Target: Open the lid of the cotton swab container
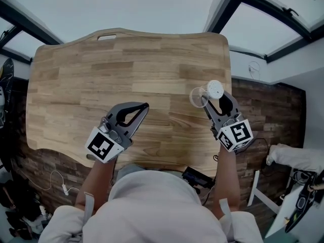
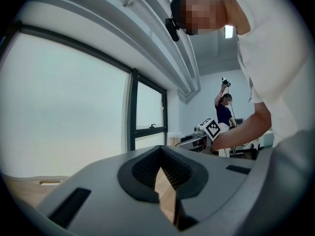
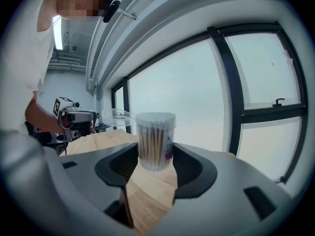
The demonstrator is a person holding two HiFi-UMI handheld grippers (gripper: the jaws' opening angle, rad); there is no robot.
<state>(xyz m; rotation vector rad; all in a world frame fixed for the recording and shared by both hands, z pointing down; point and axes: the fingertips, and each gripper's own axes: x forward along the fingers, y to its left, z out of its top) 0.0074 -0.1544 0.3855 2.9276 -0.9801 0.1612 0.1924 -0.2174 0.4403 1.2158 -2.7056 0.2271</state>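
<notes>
left gripper (image 1: 144, 107): clenched on nothing. My jaws are pressed together, with only a sliver of table showing between them. It is below and left of centre in the head view, over the table and well apart from the container.
right gripper (image 3: 155, 149): grasping the container, one jaw against each side of its wall. It is right of centre in the head view, pointing up the frame and slightly left.
container (image 3: 156, 140): clear, round and upright, held at the tips of my right jaws near the table's right edge. I cannot tell whether its base touches the wood.
swabs (image 3: 156, 118): packed upright inside the container, white tips at the top and pale sticks below.
lid (image 3: 117, 115): clear and already swung open. It sticks out about level from the rim on the container's left. In the head view it is a pale ring just left of the white swab tops.
table (image 1: 91, 70): pale wood planks with a wavy outline and a slot (image 1: 107, 36) near its top edge, left of centre.
windows (image 3: 256, 77): dark frames and bright glass, filling the right of the right gripper view.
person (image 2: 224, 109): in the background, right of centre in the left gripper view, wearing a dark top with one arm raised.
my arms (image 1: 98, 178): bare forearms running from the lower edge of the head view up to each gripper.
</notes>
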